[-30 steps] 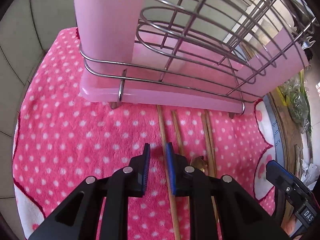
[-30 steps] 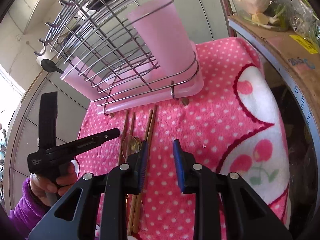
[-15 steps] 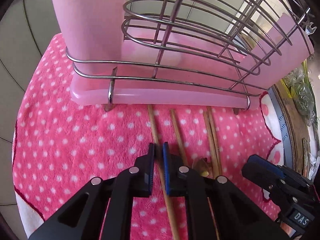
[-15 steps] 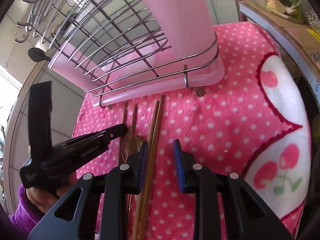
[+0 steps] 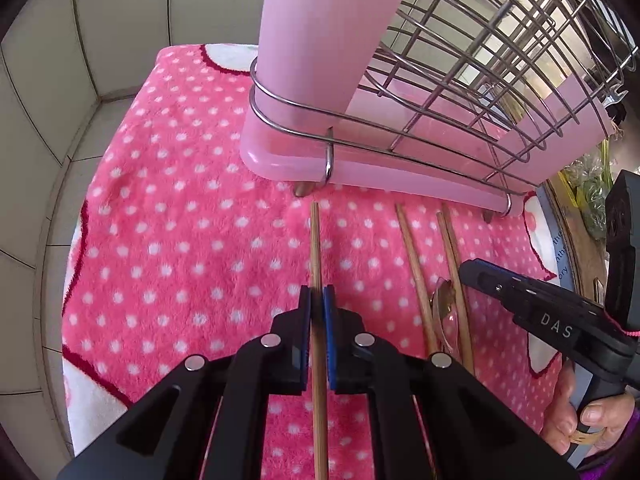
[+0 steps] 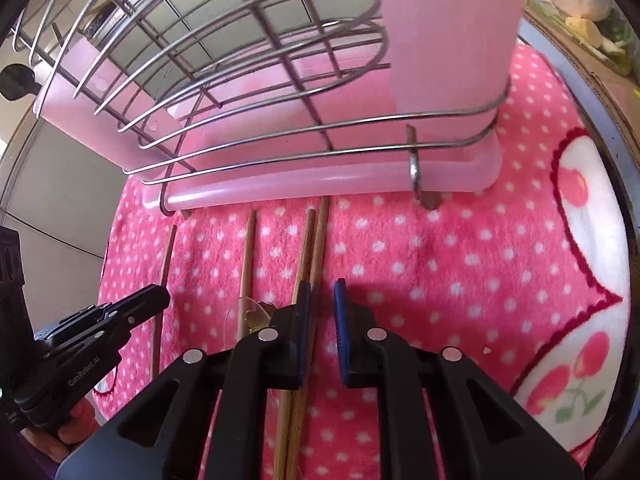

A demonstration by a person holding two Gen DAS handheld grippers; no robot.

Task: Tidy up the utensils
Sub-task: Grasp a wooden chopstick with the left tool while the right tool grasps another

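Fluffy pink towel (image 5: 192, 240), white dots, cherry print at right edge in right-wrist view only. Far: pink plastic tray under curved steel wire rack (image 5: 460, 92), tall pink cup (image 5: 328, 40) at its corner. Four thin wooden chopsticks near rack.

Left gripper (image 5: 316, 300): jaws have just closed, pinching leftmost chopstick (image 5: 315, 248).

Right gripper (image 6: 322, 300): jaws have just been narrowing, small gap left; paired chopsticks (image 6: 310, 248) under left pad, grip unclear. "DAS" on its body in left-wrist view; "GenRobot.AI" on other gripper in right-wrist view.

Clear spoon (image 6: 248, 316) between chopsticks.

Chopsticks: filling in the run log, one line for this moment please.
left tongs: just closed, gripping single chopstick | right tongs: just closing, narrow gap, chopstick pair under one finger
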